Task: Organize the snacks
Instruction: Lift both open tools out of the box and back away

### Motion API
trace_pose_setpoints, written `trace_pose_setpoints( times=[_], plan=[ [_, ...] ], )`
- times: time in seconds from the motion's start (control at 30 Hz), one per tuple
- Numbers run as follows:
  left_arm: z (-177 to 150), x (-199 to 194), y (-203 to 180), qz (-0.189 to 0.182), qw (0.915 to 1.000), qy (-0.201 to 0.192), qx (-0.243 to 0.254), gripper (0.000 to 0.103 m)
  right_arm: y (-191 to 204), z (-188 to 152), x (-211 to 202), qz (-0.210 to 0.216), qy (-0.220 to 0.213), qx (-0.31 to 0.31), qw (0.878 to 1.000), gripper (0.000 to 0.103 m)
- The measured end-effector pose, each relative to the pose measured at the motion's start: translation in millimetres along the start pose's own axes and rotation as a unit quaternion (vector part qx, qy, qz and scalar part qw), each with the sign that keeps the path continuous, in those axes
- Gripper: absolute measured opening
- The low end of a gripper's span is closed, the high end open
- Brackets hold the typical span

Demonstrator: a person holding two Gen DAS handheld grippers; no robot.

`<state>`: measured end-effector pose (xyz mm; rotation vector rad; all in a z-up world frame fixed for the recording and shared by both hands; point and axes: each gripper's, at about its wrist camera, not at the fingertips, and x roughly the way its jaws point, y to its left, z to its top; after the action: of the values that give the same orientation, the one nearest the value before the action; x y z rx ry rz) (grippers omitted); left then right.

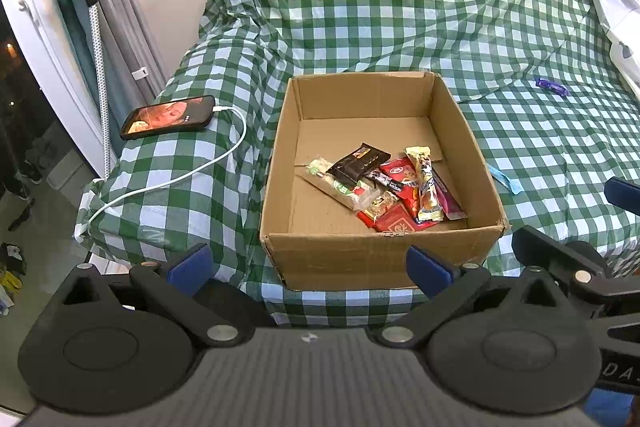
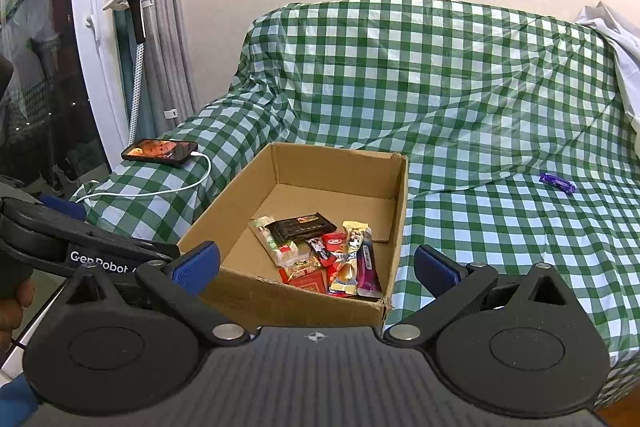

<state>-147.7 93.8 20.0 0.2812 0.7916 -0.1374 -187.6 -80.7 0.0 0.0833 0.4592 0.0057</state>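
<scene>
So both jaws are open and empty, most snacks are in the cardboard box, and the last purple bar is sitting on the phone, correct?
Not quite. The purple bar lies on the checked cover to the right of the cardboard box, well apart from the phone, which is on the left; the right wrist view shows it. The rest holds: left gripper and right gripper open and empty, snacks in the box.

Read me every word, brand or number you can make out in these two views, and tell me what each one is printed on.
"GenRobot": white lettering on the left gripper body, cut off after the t by the right gripper.
"D A": white letters on the right gripper's body at the left wrist view's right edge, cut off.
Snack wrappers in the cardboard box: printing too small to read.
Phone screen: no readable text.
</scene>
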Motion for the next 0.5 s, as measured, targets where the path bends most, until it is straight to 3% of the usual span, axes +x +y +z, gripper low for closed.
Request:
trace_pose_setpoints(
  times=[0.5],
  plan=[
    [21.1,21.0,-26.6,-0.003,0.9993,0.019,0.031,0.103,-26.6,-3.8,11.0,-0.004,0.010,0.039,0.999,0.102]
  ],
)
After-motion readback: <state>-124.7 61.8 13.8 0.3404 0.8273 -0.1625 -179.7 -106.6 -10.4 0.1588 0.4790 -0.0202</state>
